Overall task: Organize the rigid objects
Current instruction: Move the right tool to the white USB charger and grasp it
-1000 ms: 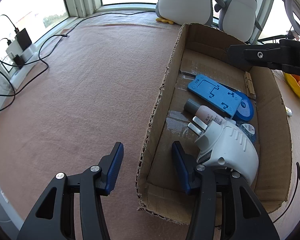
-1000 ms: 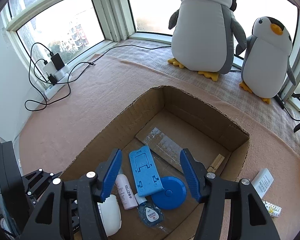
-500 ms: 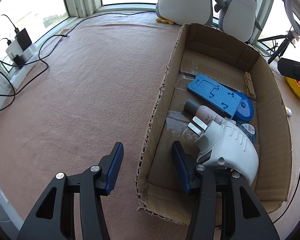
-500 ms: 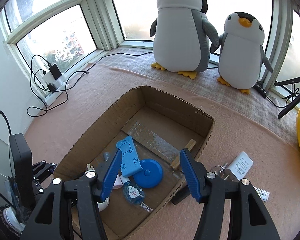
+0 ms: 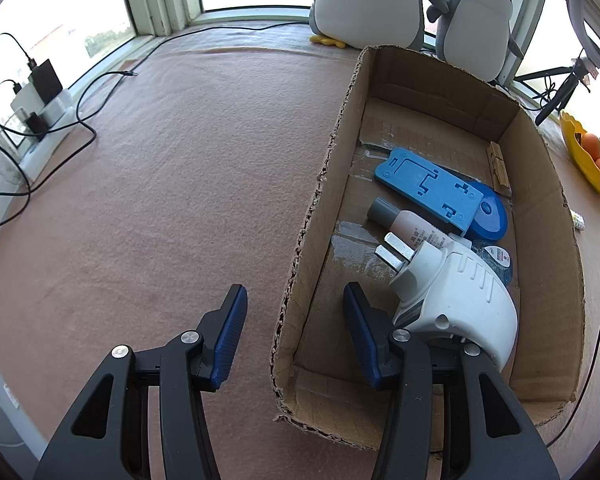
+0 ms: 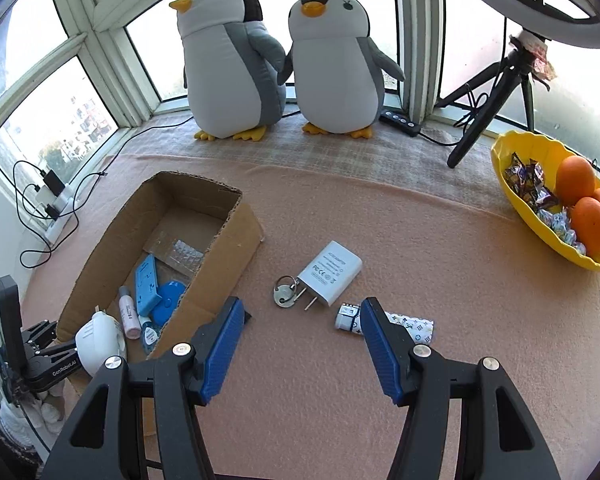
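the right tongs (image 6: 302,320) hung apart and empty over the bench (image 6: 440,240), with the white charger (image 6: 329,273) and key ring (image 6: 284,294) just ahead between the tips and a patterned tube (image 6: 404,325) at the right tip. the left tongs (image 5: 292,312) stood apart, straddling the near wall of the cardboard box (image 5: 548,184), a white plug (image 5: 456,288) beside the right finger (image 5: 358,328).

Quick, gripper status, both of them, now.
Left gripper: open, empty, its fingers straddling the box wall.
Right gripper: open, empty, above the cloth near the charger.
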`<action>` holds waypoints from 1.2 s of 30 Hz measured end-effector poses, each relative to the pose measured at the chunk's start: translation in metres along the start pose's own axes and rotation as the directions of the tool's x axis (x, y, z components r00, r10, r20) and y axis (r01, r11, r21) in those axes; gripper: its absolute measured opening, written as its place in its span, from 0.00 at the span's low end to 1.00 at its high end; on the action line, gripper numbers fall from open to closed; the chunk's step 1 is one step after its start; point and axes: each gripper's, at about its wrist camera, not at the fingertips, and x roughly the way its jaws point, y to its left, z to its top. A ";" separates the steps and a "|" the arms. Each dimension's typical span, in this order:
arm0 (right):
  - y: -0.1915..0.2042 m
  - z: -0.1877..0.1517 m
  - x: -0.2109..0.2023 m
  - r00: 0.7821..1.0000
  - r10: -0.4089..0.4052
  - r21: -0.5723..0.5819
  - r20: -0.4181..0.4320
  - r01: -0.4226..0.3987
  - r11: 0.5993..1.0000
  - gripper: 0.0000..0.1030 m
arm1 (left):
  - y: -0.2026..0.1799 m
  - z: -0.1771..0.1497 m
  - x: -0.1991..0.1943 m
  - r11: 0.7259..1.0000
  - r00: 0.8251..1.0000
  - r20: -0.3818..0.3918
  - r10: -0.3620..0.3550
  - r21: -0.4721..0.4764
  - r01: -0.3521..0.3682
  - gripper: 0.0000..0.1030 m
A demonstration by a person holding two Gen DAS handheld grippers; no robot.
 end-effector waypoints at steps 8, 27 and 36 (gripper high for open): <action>-0.021 0.015 0.020 0.998 0.033 0.148 -0.058 -0.025 0.989 0.55 | 0.000 0.000 0.000 1.000 1.000 0.000 0.000 -0.001 0.000 0.48; -0.017 0.038 0.096 0.975 -0.018 0.311 -0.220 0.088 0.946 0.55 | -0.001 0.000 0.000 1.000 1.000 0.000 0.000 0.000 0.000 0.48; -0.020 0.035 0.114 0.966 -0.036 0.297 -0.255 0.114 0.948 0.54 | 0.000 0.000 0.000 1.000 1.000 0.000 0.000 -0.001 0.000 0.48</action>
